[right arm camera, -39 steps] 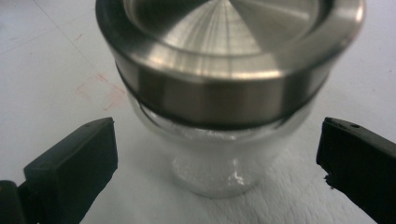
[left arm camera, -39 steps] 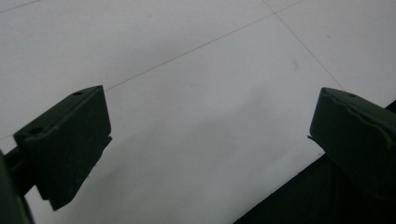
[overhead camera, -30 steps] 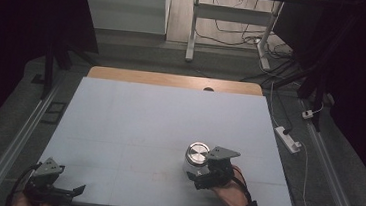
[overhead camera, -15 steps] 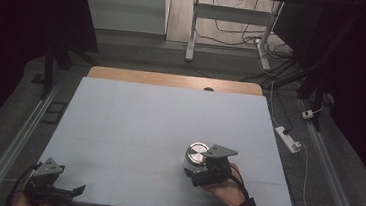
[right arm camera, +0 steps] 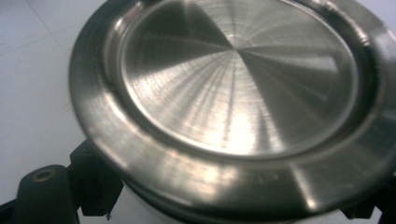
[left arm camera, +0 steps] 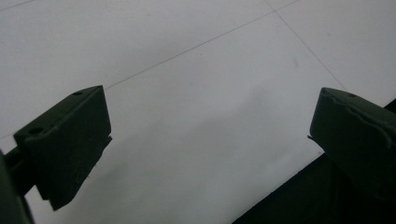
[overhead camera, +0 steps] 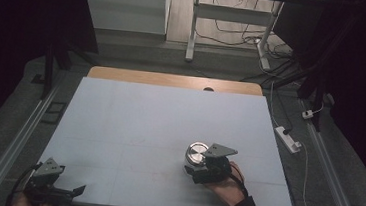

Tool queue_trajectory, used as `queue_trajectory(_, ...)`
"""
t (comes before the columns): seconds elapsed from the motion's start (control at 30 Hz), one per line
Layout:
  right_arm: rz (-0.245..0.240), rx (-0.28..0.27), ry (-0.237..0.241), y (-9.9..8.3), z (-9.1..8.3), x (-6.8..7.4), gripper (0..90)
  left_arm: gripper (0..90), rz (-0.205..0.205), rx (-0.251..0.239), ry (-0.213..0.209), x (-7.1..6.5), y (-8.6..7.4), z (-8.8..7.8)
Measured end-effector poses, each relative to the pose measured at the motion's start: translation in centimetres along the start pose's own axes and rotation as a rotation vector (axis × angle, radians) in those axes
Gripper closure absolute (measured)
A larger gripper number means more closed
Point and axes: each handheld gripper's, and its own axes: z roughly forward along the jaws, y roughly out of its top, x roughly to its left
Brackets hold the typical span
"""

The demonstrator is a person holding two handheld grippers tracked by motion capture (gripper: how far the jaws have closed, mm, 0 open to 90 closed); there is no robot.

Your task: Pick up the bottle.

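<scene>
High view: right hand-held gripper (overhead camera: 196, 165), jaws just closed onto steel container (overhead camera: 196, 152) near surface (overhead camera: 134, 119) front edge; left hand-held gripper (overhead camera: 75, 191) open, unmoved at front-left corner.

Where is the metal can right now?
In the high view the metal can stands on the white table, right of centre near the front edge, with the right tool closed on it from the person's side.

R claw (overhead camera: 196, 165) on steel jar (overhead camera: 196, 153)
</scene>
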Motion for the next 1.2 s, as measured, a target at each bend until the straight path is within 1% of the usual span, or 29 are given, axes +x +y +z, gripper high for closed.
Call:
queue_trajectory(0.37, -0.010, 0.005, -0.010, 0.1, -0.1, 0.2, 15.1, 0.0, 0.003, 0.001, 0.003, 0.0, 0.0, 0.0)
queue_trajectory(0.43, -0.019, 0.007, -0.012, 0.2, -0.1, 0.2, 15.1, 0.0, 0.003, 0.001, 0.003, 0.0, 0.0, 0.0)
queue_trajectory(0.5, -0.017, 0.009, -0.006, 0.2, -0.2, 0.2, 15.1, 0.0, 0.003, 0.000, 0.003, 0.0, 0.0, 0.0)
queue_trajectory(0.67, -0.022, -0.009, 0.007, 0.6, -0.5, 0.4, 15.2, 0.0, 0.000, 0.000, 0.003, 0.0, 0.0, 0.0)
queue_trajectory(0.9, -0.019, -0.019, 0.029, 1.6, -0.8, 0.6, 15.2, 0.0, -0.001, 0.000, 0.003, 0.0, 0.0, 0.0)
queue_trajectory(1.2, -0.030, -0.031, 0.059, 3.1, -0.4, 1.4, 15.1, 0.0, -0.003, 0.000, 0.001, 0.0, 0.0, 0.0)
